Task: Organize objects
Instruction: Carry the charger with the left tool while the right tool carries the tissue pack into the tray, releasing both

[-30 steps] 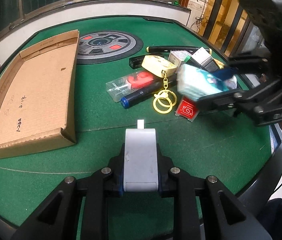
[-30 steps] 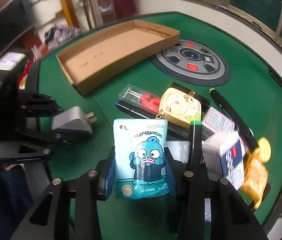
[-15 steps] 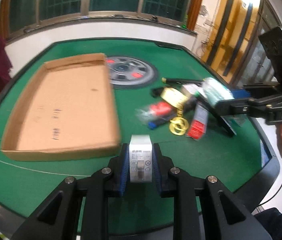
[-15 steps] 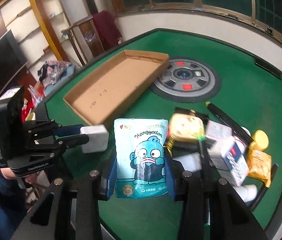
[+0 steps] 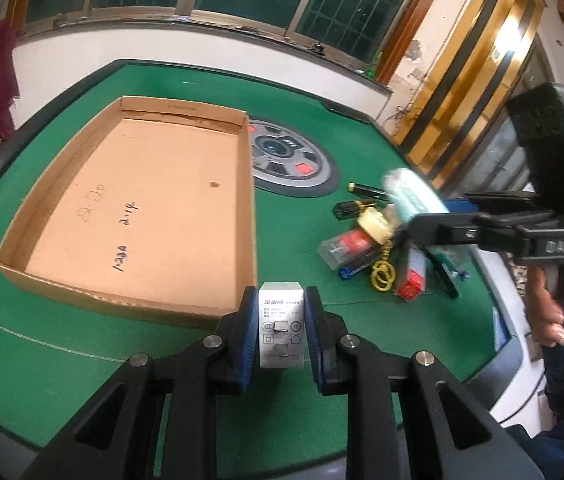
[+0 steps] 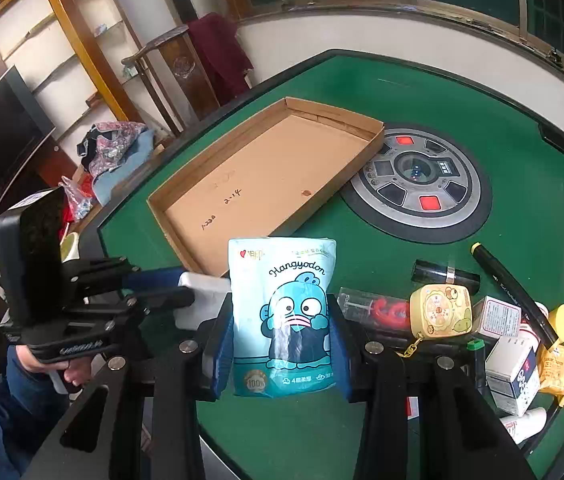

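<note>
My left gripper (image 5: 281, 330) is shut on a white power adapter (image 5: 281, 326) and holds it above the green table, just in front of the near wall of an open cardboard tray (image 5: 138, 200). My right gripper (image 6: 282, 320) is shut on a light blue Hangyodon tissue pack (image 6: 282, 316), held above the table near the tray's near right corner (image 6: 266, 184). Each gripper shows in the other's view: the right one with the pack (image 5: 414, 200) and the left one with the adapter (image 6: 198, 296).
A pile of small things lies on the table's right: a yellow keychain case (image 6: 440, 310), a clear box with red clips (image 6: 378, 308), a black marker (image 6: 506, 280), small boxes (image 6: 512, 368), a yellow packet (image 6: 554, 368). A round grey hub (image 6: 416, 176) sits mid-table.
Both grippers have lifted and pulled back from the pile toward the cardboard tray, each carrying its object. The adapter has turned so its label end faces the left camera.
</note>
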